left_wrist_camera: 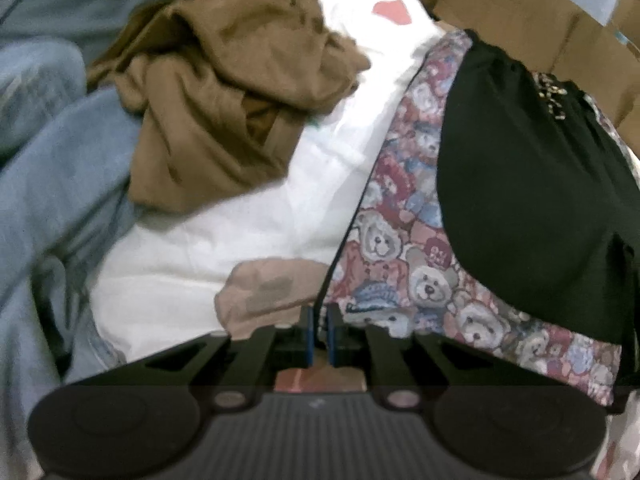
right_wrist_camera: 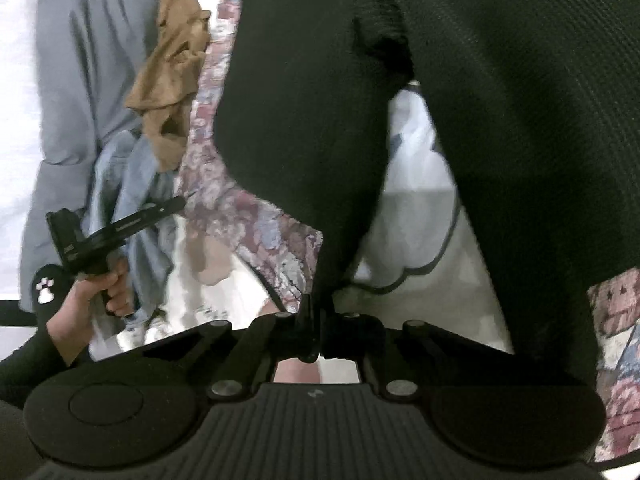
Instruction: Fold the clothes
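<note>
A teddy-bear print garment (left_wrist_camera: 404, 248) with a black lining (left_wrist_camera: 532, 184) hangs stretched between both grippers. My left gripper (left_wrist_camera: 319, 320) is shut on its dark-piped edge. My right gripper (right_wrist_camera: 318, 320) is shut on the black fabric (right_wrist_camera: 500, 120), which fills most of the right wrist view; the bear print (right_wrist_camera: 248, 216) shows beside it. The left gripper (right_wrist_camera: 176, 202), held in a hand, also shows in the right wrist view at the print's edge.
A crumpled brown garment (left_wrist_camera: 224, 96) lies on white cloth (left_wrist_camera: 224, 248), with blue denim (left_wrist_camera: 52, 168) at left. A tan cloth piece (left_wrist_camera: 268, 288) sits near the left fingers. A cardboard box (left_wrist_camera: 540, 12) stands behind. A grey-blue garment (right_wrist_camera: 92, 92) lies at left.
</note>
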A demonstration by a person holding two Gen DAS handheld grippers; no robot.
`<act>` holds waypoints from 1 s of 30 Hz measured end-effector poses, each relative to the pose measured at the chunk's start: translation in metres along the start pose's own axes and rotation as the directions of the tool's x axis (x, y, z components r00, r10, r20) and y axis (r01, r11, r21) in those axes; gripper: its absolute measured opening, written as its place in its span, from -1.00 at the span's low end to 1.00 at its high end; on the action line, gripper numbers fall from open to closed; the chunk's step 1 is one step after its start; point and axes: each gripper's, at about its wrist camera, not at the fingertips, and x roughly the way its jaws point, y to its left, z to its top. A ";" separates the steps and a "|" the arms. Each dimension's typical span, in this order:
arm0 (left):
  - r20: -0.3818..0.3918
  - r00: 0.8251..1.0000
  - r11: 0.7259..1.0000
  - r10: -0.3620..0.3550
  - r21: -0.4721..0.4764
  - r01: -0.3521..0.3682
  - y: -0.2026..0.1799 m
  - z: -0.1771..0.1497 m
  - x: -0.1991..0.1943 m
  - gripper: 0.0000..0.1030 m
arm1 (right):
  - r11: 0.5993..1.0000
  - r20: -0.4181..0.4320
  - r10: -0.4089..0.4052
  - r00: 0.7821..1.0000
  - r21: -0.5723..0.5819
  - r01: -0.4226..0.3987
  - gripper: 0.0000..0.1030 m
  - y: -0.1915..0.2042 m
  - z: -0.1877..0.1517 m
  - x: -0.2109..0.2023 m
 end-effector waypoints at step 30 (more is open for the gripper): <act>-0.098 0.989 0.991 0.115 0.076 -0.108 0.004 0.000 0.027 -0.87 | 0.999 -0.043 0.000 0.999 -0.043 -0.002 -0.95 0.014 -0.002 -0.005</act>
